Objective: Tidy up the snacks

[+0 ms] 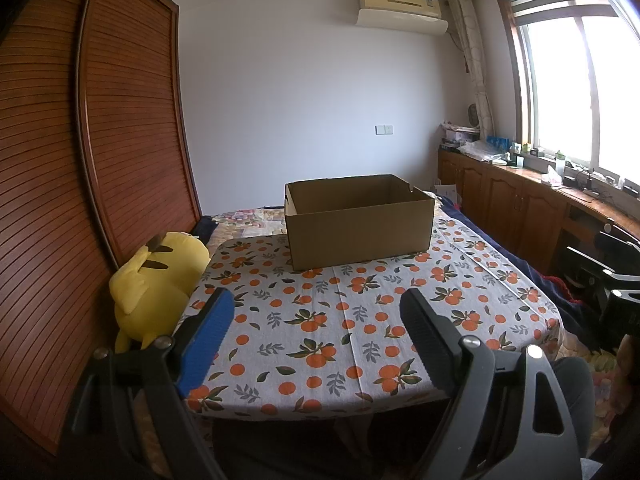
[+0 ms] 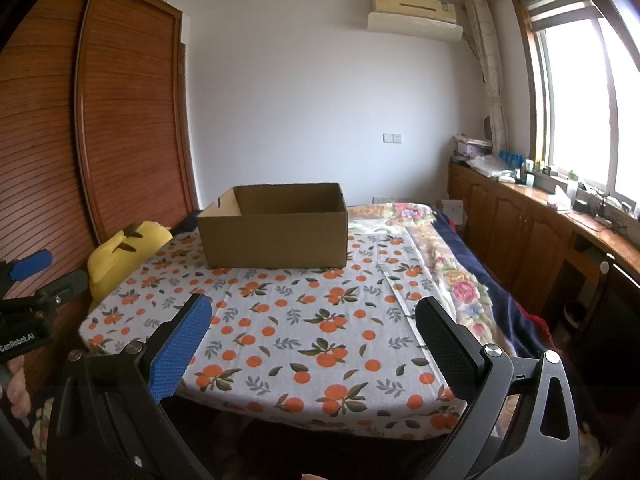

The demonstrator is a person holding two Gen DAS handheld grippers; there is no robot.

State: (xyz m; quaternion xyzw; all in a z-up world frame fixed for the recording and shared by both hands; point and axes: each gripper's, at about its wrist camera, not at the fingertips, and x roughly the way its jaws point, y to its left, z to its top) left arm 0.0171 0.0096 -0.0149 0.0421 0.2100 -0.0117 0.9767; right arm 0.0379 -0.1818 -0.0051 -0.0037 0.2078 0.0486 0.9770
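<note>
**Both grippers released above the covered counter; cardboard box open at the far side**

Left gripper [image 1: 316,332]: jaws stand wide apart with nothing between them. One finger carries a blue pad [image 1: 208,340], the other a black ribbed pad [image 1: 430,340]. It hangs over the near edge of the counter [image 1: 340,320], touching nothing.

Right gripper [image 2: 312,344]: jaws likewise spread wide, nothing between them. Same pairing of blue pad [image 2: 180,352] and black pad [image 2: 448,348]. It hangs over the near edge of the same counter. In its view the left gripper appears at the left border, with part of a hand [image 2: 16,384] below it.

Task item: the cardboard box [image 1: 360,220] stands upright on the far part of the counter, top open. Its near wall hides the floor of the box from both views, so its contents cannot be determined. No snack item is visible on the counter in either view.

Surface: the counter is covered by a white cloth printed with oranges and leaves [image 2: 320,320].

Surroundings: a yellow plush toy [image 1: 156,280] lies just beside the counter's left edge, against a slatted wooden wardrobe [image 1: 120,120]. A bed with a floral blanket [image 2: 460,280] lies to the right of the counter. An air conditioner [image 1: 400,4] is mounted high on the back wall. A window [image 1: 580,88] stands above a cluttered wooden cabinet run [image 1: 500,208].
</note>
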